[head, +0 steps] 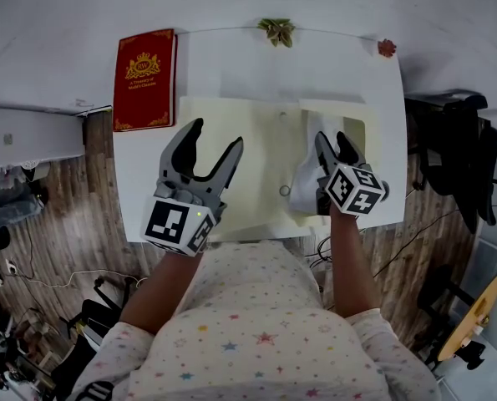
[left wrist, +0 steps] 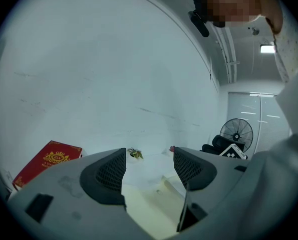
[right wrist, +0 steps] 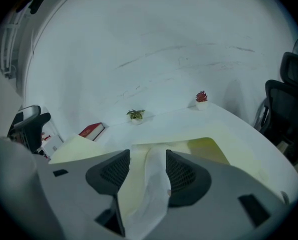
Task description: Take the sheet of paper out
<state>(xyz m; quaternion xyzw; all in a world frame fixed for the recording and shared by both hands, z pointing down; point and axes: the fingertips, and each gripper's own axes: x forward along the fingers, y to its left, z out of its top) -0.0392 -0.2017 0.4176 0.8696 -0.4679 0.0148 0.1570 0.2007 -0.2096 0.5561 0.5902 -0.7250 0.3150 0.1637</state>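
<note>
A pale yellow folder [head: 248, 165] lies open on the white table [head: 231, 65]. A white sheet of paper [head: 327, 117] sticks out of its right half. My right gripper [head: 335, 143] is shut on the sheet's near edge. In the right gripper view the crumpled sheet [right wrist: 151, 194] runs between the jaws of that gripper [right wrist: 147, 166], with the folder [right wrist: 209, 151] beyond. My left gripper [head: 215, 134] hovers open over the folder's left half with nothing between its fingers. In the left gripper view the folder [left wrist: 149, 204] shows below that gripper [left wrist: 149, 166].
A red book [head: 144, 79] lies at the table's far left. A small green plant [head: 276, 31] and a small red one [head: 387, 48] stand at the back edge. A black chair [head: 453, 157] is right of the table.
</note>
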